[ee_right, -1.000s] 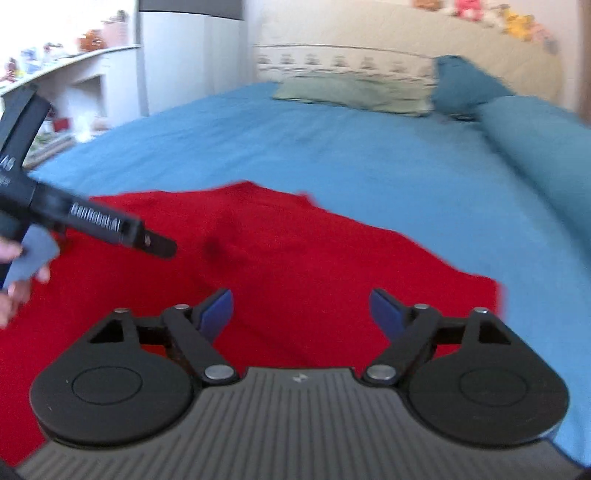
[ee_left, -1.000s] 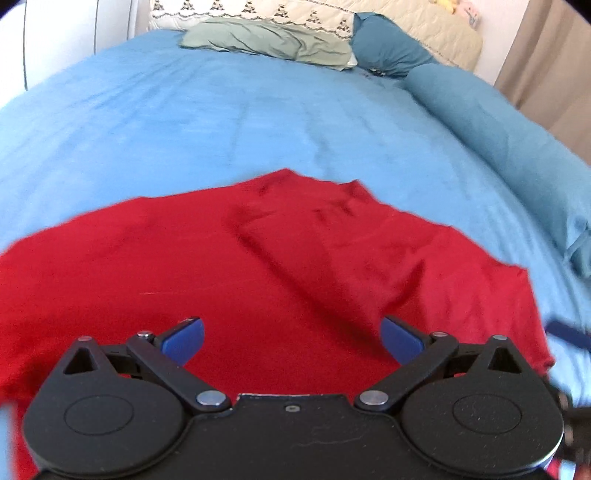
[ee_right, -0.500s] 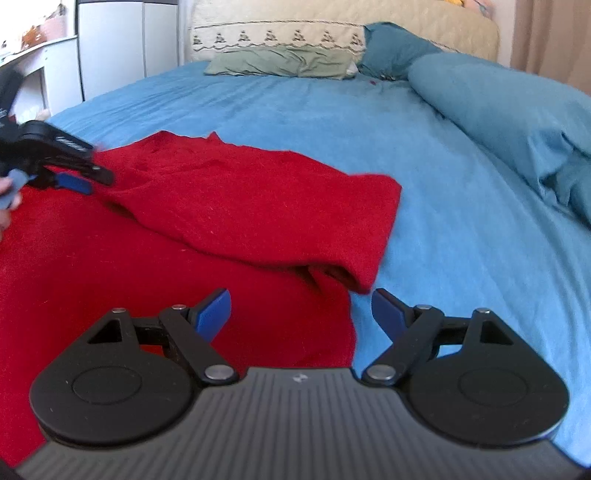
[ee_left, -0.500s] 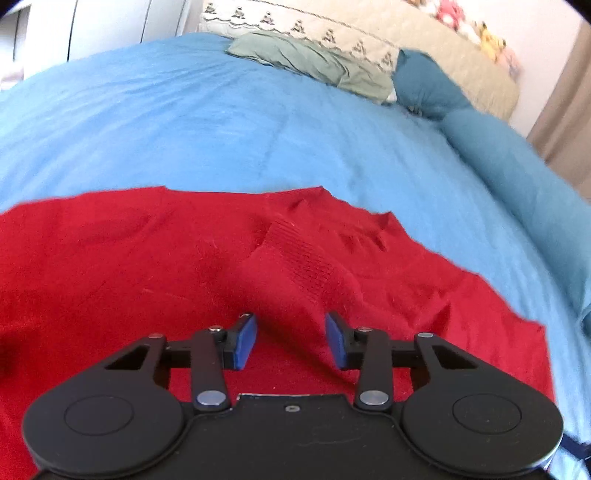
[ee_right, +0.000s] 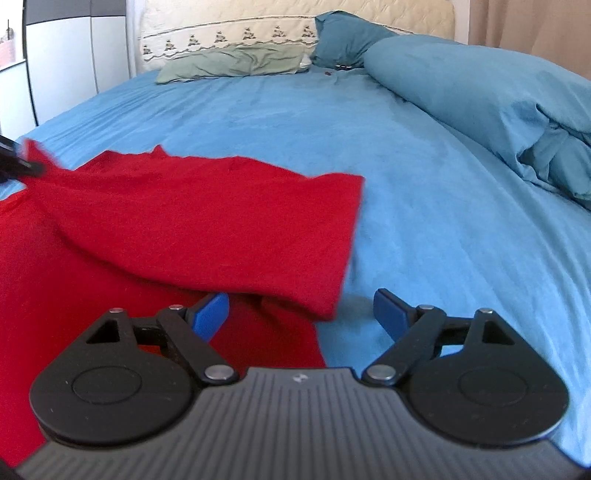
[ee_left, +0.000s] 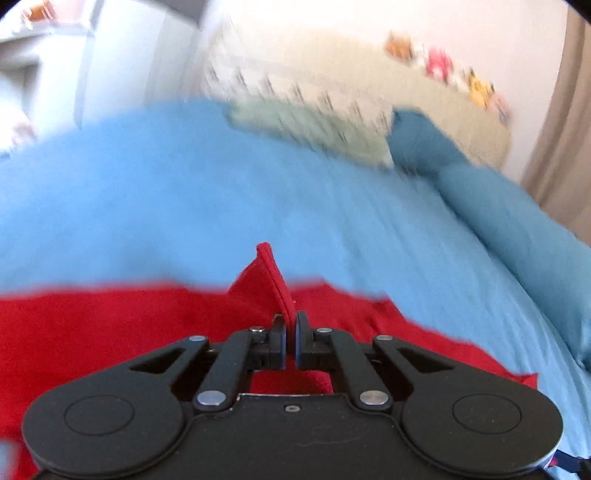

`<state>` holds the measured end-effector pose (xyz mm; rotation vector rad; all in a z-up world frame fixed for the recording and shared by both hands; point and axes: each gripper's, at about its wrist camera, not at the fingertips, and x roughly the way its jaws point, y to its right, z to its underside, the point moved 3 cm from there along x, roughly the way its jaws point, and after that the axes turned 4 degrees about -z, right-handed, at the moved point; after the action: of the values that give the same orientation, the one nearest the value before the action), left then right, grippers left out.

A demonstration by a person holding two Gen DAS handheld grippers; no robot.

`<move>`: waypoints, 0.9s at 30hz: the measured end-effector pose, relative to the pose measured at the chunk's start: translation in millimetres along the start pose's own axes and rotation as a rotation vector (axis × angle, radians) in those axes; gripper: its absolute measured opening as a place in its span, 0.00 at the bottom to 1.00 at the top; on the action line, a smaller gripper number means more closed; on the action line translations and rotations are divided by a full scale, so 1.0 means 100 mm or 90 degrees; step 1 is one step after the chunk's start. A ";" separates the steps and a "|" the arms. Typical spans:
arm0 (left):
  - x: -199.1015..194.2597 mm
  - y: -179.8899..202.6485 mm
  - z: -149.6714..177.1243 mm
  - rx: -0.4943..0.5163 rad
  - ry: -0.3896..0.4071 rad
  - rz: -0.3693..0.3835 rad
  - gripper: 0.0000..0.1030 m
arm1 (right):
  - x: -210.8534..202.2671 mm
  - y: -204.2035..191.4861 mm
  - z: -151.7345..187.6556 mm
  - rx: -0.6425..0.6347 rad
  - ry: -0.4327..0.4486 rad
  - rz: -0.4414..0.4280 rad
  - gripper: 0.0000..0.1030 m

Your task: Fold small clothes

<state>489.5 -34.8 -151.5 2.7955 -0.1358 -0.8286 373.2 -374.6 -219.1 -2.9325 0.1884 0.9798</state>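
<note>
A red garment (ee_right: pixel 155 221) lies spread on the blue bed sheet (ee_right: pixel 406 192), its far part folded over toward the right. In the left wrist view my left gripper (ee_left: pixel 290 325) is shut on a pinched corner of the red garment (ee_left: pixel 269 288), which stands up in a peak between the blue pads. That view is blurred. In the right wrist view my right gripper (ee_right: pixel 301 312) is open, low over the garment's near right corner, nothing pressed between its fingers. The left gripper's tip (ee_right: pixel 22 166) shows at the far left edge, holding the cloth's lifted corner.
A rolled teal duvet (ee_right: pixel 498 110) runs along the bed's right side. A green pillow (ee_right: pixel 236 62) and a teal pillow (ee_right: pixel 343 33) lie at the cream headboard (ee_right: pixel 258 22). White cupboards (ee_right: pixel 74 62) stand to the left.
My left gripper closed on a fold of the red garment and lifted it slightly. My right gripper sank toward the garment's right corner, staying open.
</note>
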 end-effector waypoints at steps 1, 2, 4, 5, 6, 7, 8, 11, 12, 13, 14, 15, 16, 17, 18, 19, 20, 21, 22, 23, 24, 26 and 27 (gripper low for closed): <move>-0.09 -0.09 -0.02 -0.005 0.024 -0.013 0.04 | 0.03 -0.02 -0.03 -0.004 0.001 0.005 0.98; -0.16 -0.20 -0.02 -0.009 0.042 -0.025 0.04 | 0.06 -0.04 -0.05 -0.005 0.002 0.009 0.98; -0.19 -0.39 0.05 -0.018 0.038 -0.039 0.04 | 0.10 -0.07 -0.08 -0.011 0.000 0.013 0.98; -0.17 -0.47 0.10 -0.022 0.028 -0.045 0.04 | 0.12 -0.07 -0.09 -0.015 0.002 0.021 0.98; -0.13 -0.54 0.17 -0.026 0.014 -0.050 0.04 | 0.13 -0.06 -0.08 -0.017 0.002 0.031 0.98; -0.09 -0.60 0.24 -0.034 -0.001 -0.053 0.04 | 0.14 -0.05 -0.08 -0.015 0.002 0.045 0.98; -0.06 -0.65 0.30 -0.044 -0.011 -0.053 0.04 | 0.14 0.01 -0.07 -0.007 -0.002 0.062 0.97; -0.04 -0.73 0.44 -0.062 -0.033 -0.045 0.04 | 0.12 0.22 -0.02 0.039 -0.004 0.074 0.98; -0.07 -0.74 0.46 -0.062 -0.037 -0.043 0.04 | 0.11 0.30 0.01 0.054 -0.008 0.063 0.98; -0.08 -0.75 0.49 -0.058 -0.041 -0.042 0.04 | 0.10 0.35 0.03 0.061 -0.012 0.061 0.98; -0.11 -0.75 0.51 -0.053 -0.046 -0.039 0.04 | 0.09 0.38 0.04 0.061 -0.012 0.058 0.98; -0.14 -0.77 0.53 -0.049 -0.050 -0.038 0.05 | 0.08 0.38 0.05 0.052 -0.011 0.058 0.98; -0.17 -0.80 0.53 -0.047 -0.055 -0.037 0.05 | 0.06 0.38 0.05 0.043 -0.011 0.060 0.98; -0.20 -0.82 0.58 -0.042 -0.065 -0.036 0.07 | 0.05 0.37 0.05 0.033 -0.011 0.062 0.98; -0.22 -0.84 0.61 -0.037 -0.074 -0.038 0.10 | 0.04 0.37 0.05 0.027 -0.012 0.063 0.98; -0.25 -0.88 0.64 -0.031 -0.079 -0.039 0.11 | 0.03 0.37 0.05 0.022 -0.016 0.061 0.98; -0.29 -0.90 0.65 -0.025 -0.085 -0.039 0.13 | 0.02 0.37 0.06 0.017 -0.019 0.060 0.98; -0.34 -0.92 0.66 -0.018 -0.092 -0.042 0.16 | 0.00 0.37 0.04 0.011 -0.022 0.058 0.98; -0.40 -0.94 0.66 -0.005 -0.101 -0.044 0.19 | -0.02 0.36 0.04 0.005 -0.027 0.056 0.98; -0.44 -0.93 0.65 0.008 -0.105 -0.052 0.28 | -0.07 0.35 0.03 -0.006 -0.030 0.055 0.98; -0.52 -0.94 0.64 0.021 -0.104 -0.068 0.41 | -0.12 0.32 0.03 -0.018 -0.030 0.057 0.98; -0.72 -0.95 0.59 0.054 -0.074 -0.092 0.59 | -0.27 0.25 0.00 -0.053 -0.019 0.050 0.99; -0.79 -0.93 0.56 0.066 -0.060 -0.088 0.64 | -0.37 0.19 -0.03 -0.072 0.000 0.030 0.99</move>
<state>394.8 57.5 -178.0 2.8902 -0.0011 -1.0137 343.7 -390.0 -194.6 -3.0430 0.2103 1.0296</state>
